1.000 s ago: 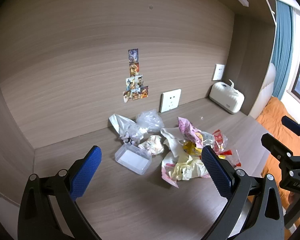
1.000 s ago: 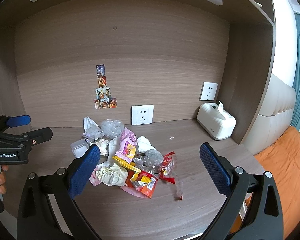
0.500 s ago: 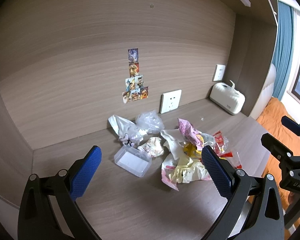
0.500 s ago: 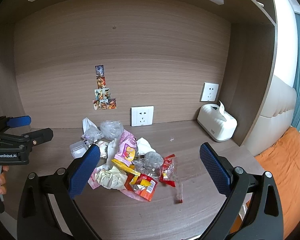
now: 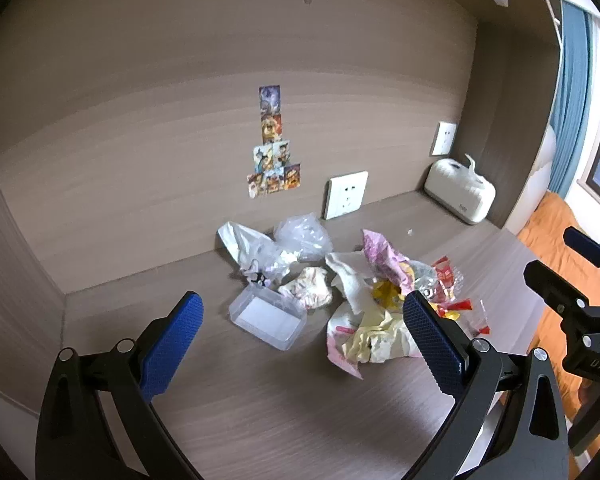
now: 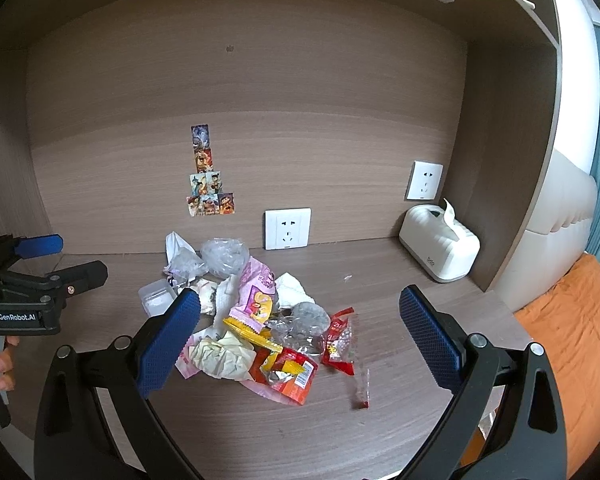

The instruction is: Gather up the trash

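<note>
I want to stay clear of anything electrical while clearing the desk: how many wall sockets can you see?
2. One socket is on the back panel directly behind the trash pile. The second socket is higher up near the right corner, above the white tissue box. None appears hidden.

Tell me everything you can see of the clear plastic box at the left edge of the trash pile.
The clear plastic box is a small, shallow rectangular tub with rounded corners, translucent, with a whitish bottom. No lid shows on it. It sits flat on the wooden desk, open side up, at the pile's left end. A crumpled paper wad lies against its far right corner, and clear bags lie just behind. Neither gripper touches it.
</note>
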